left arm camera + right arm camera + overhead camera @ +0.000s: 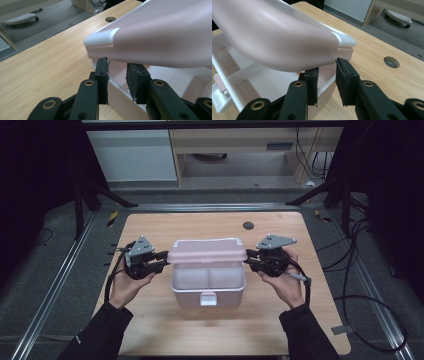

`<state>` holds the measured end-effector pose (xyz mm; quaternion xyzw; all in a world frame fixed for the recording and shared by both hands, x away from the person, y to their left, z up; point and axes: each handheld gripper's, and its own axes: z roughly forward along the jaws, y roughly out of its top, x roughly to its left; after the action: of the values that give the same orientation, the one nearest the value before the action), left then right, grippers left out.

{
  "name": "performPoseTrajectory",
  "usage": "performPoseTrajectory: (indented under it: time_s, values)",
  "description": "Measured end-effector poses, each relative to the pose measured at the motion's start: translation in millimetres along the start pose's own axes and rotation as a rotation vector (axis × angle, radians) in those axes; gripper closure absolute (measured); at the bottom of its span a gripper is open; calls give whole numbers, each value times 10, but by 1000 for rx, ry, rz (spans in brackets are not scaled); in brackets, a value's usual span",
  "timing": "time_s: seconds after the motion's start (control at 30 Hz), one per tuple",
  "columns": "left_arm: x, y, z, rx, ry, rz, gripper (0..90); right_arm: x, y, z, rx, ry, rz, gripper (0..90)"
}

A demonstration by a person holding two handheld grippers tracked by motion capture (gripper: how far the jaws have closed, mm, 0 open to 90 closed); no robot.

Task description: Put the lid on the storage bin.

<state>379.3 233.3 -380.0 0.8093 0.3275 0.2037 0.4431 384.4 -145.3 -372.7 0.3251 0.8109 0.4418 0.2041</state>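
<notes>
The box (208, 285) sits mid-table (150, 227), its lid (207, 251) raised partway over the open body; each gripper flanks one end of the lid, likely to swing it evenly from both sides. The left gripper (117, 75) has its jaws part open astride the box's wall under the lid corner, pads not pressing; the right gripper (327, 75) stands likewise at the other end, nothing clamped. A cable hole (248, 225) lies behind; nothing blocks the lid; the front latch (208, 298) hangs free.
</notes>
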Motion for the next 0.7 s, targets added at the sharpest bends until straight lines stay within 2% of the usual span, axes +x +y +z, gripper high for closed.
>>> performPoseTrajectory:
  time_s: [0.2, 0.3, 0.33, 0.37, 0.5, 0.53, 0.63, 0.7]
  values:
    - [-33, -152, -22, -2, -15, -22, 662, 50, -144, -46, 13, 2, 2, 650]
    - [18, -260, -17, 21, 4, -41, 637, 51, -231, -56, 31, -15, 3, 621]
    - [42, -291, -17, 28, 10, -46, 626, 38, -273, -62, 41, -27, 4, 608]
    - [85, -346, -23, 35, 22, -69, 613, 4, -336, -75, 40, -38, 18, 591]
    - [162, -443, -39, 57, 46, -98, 589, -83, -432, -116, 46, -61, 49, 563]
    - [208, -487, -43, 65, 55, -116, 568, -147, -508, -125, 57, -78, 75, 515]
    - [280, -553, -35, 76, 73, -146, 537, -220, -641, -101, 86, -116, 101, 450]
    - [324, -610, -15, 92, 83, -159, 519, -267, -743, -77, 133, -142, 109, 410]
